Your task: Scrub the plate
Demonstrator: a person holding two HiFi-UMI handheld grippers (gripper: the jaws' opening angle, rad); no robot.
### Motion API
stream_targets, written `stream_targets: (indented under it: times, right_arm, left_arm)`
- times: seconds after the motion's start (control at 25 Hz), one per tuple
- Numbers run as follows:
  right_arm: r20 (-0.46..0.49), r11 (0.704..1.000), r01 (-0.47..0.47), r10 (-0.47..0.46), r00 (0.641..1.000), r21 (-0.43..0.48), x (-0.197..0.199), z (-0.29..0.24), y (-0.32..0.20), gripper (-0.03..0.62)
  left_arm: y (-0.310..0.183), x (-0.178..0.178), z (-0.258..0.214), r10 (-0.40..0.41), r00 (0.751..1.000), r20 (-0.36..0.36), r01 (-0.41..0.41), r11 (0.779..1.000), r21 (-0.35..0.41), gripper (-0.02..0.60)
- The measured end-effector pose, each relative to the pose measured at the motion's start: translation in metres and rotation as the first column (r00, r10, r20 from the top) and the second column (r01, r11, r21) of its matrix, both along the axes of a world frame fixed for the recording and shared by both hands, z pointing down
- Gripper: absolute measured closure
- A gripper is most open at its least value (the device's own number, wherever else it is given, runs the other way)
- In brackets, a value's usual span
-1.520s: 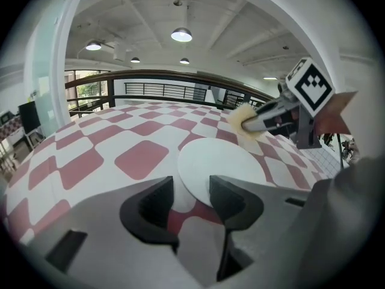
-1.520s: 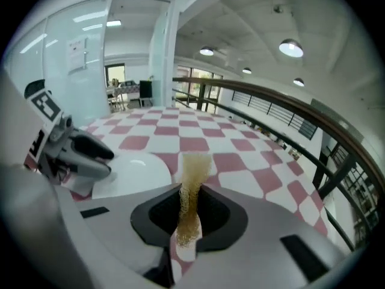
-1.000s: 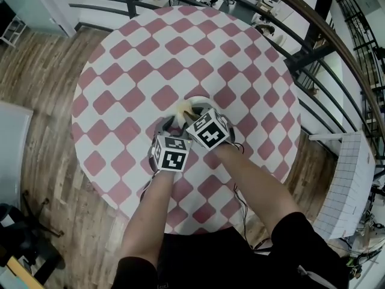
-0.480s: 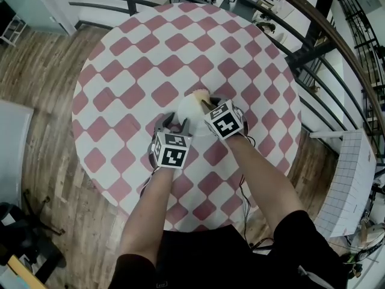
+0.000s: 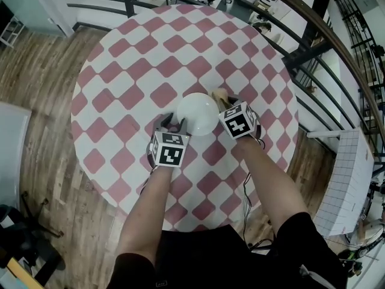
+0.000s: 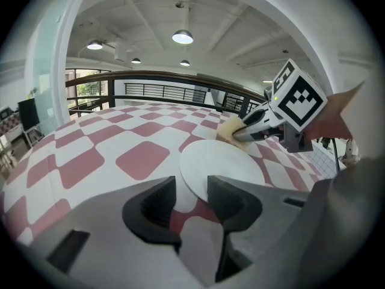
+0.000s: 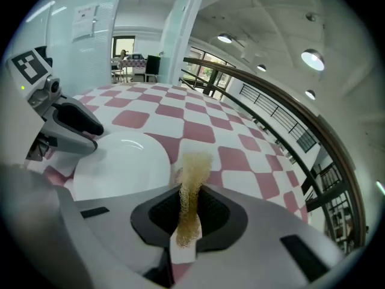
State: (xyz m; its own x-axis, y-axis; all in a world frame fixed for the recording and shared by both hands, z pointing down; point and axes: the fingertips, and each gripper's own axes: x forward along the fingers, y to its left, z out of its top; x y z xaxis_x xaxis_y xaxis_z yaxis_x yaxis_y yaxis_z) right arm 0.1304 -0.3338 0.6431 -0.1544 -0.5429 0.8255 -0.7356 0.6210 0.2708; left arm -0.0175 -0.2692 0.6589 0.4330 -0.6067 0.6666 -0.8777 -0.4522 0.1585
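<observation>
A white round plate (image 5: pixel 197 113) lies on the checked table (image 5: pixel 138 59). My left gripper (image 5: pixel 174 123) is at the plate's near-left rim. In the left gripper view its jaws (image 6: pixel 192 188) are closing. The plate (image 6: pixel 219 164) edge sits right at the fingertips, with cloth showing in the gap and no pad pressing on the rim. My right gripper (image 5: pixel 225 105) is shut on a yellow scrub sponge (image 5: pixel 218 95) just off the plate's right edge. From the right gripper view (image 7: pixel 191 206), the sponge (image 7: pixel 194 179) stands up between the pads, beside the plate (image 7: pixel 120 161).
The round table carries a red-and-white checked cloth (image 7: pixel 198 131). A dark metal railing (image 5: pixel 289 17) curves behind it, close to the far and right edges. Wooden floor (image 5: pixel 42 71) lies to the left. The left gripper (image 7: pixel 69 122) shows across the plate.
My right gripper has carried the sponge rightward off the plate, leaving the whole plate uncovered. The left gripper has stayed at the plate's near-left rim.
</observation>
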Motion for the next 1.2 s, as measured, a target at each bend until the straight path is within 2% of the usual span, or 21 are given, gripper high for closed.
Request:
stream_targets:
  times: [0.08, 0.12, 0.2, 0.36, 0.48, 0.76, 0.96, 1.2]
  right_arm:
    - [-0.003, 0.997, -0.029, 0.029, 1.000, 0.071, 0.010, -0.011, -0.008, 0.545]
    - [0.025, 0.994, -0.029, 0.027, 0.999, 0.104, 0.006, -0.017, -0.012, 0.545]
    - [0.101, 0.992, 0.020, -0.033, 0.994, 0.122, -0.025, -0.026, -0.014, 0.545]
    - [0.176, 0.975, 0.222, -0.219, 0.960, 0.001, -0.110, -0.010, 0.012, 0.545]
    - [0.174, 0.960, 0.269, -0.252, 0.952, -0.079, -0.137, 0.008, 0.030, 0.545]
    - [0.178, 0.953, 0.268, -0.242, 0.954, -0.144, -0.135, 0.015, 0.041, 0.545]
    - [0.218, 0.949, 0.251, -0.209, 0.953, -0.191, -0.127, 0.019, 0.056, 0.545]
    - [0.205, 0.932, 0.278, -0.233, 0.951, -0.230, -0.109, 0.021, 0.082, 0.545]
  left_arm:
    - [0.001, 0.000, 0.000, 0.008, 1.000, -0.001, -0.008, 1.000, 0.005, 0.414]
    - [0.000, 0.001, -0.001, 0.014, 1.000, -0.005, -0.014, 1.000, 0.008, 0.419]
    - [0.000, 0.000, -0.002, 0.029, 1.000, -0.008, -0.028, 0.999, 0.017, 0.435]
    - [0.001, 0.001, -0.002, 0.053, 0.999, -0.002, -0.053, 0.998, 0.027, 0.449]
    - [0.003, 0.002, -0.002, 0.064, 0.998, -0.005, -0.064, 0.998, 0.020, 0.454]
    - [0.000, 0.001, 0.000, 0.060, 0.998, 0.030, -0.061, 0.998, 0.031, 0.478]
    - [0.001, -0.002, -0.002, 0.055, 0.998, 0.017, -0.055, 0.998, 0.041, 0.492]
    - [0.001, -0.001, 0.000, 0.071, 0.997, 0.033, -0.072, 0.997, 0.039, 0.495]
